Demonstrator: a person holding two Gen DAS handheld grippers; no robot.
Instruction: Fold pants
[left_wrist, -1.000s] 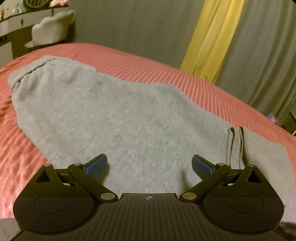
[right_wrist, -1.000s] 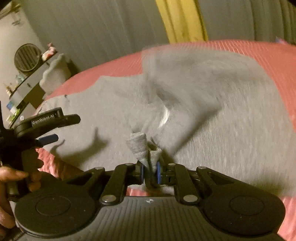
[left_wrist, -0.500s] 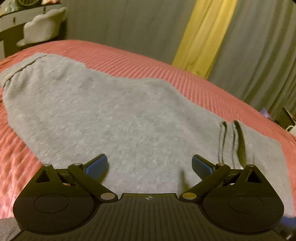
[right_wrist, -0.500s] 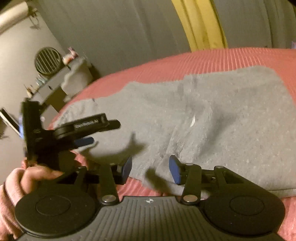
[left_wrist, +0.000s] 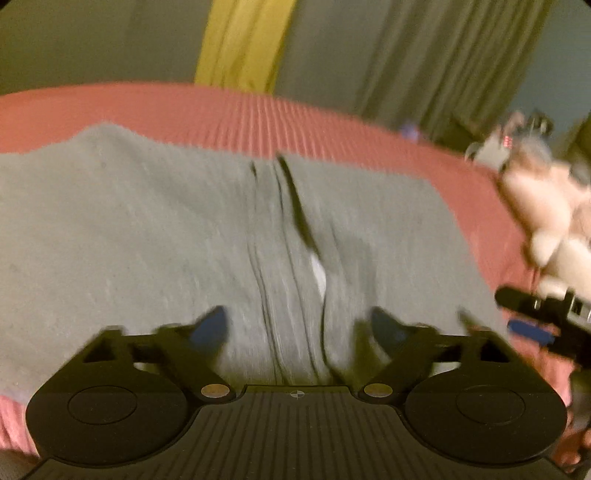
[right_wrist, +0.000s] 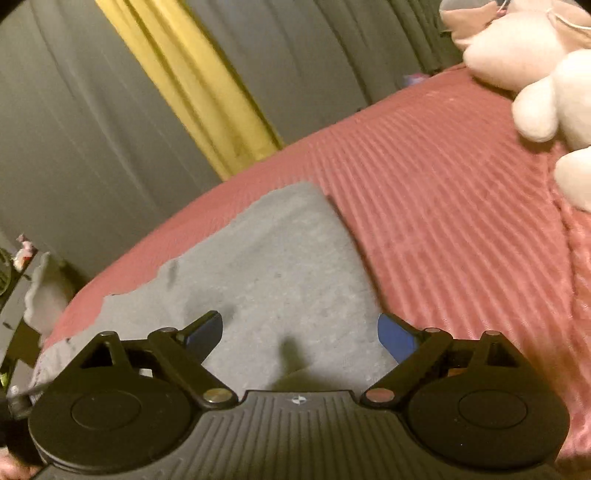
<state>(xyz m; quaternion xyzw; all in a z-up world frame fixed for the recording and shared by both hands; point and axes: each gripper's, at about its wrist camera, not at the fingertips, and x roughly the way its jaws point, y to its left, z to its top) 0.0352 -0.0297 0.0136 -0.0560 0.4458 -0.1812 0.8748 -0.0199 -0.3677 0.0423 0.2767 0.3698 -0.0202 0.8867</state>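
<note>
Pants (left_wrist: 147, 236): grey knit, flat on ribbed bedspread (right_wrist: 461, 206).

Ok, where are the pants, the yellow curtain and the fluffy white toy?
pants (right_wrist: 280, 280): right wrist view, on the flat grey fabric in the middle.
yellow curtain (right_wrist: 192, 85): right wrist view, on its folds midway up.
white toy (right_wrist: 535, 107): right wrist view, on a rounded plush paw.

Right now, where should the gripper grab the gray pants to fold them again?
Probably the far corner of the gray pants, coming in low from the bare bedspread. The cloth lies flat, so only its edge gives the open right gripper something to pinch.
</note>
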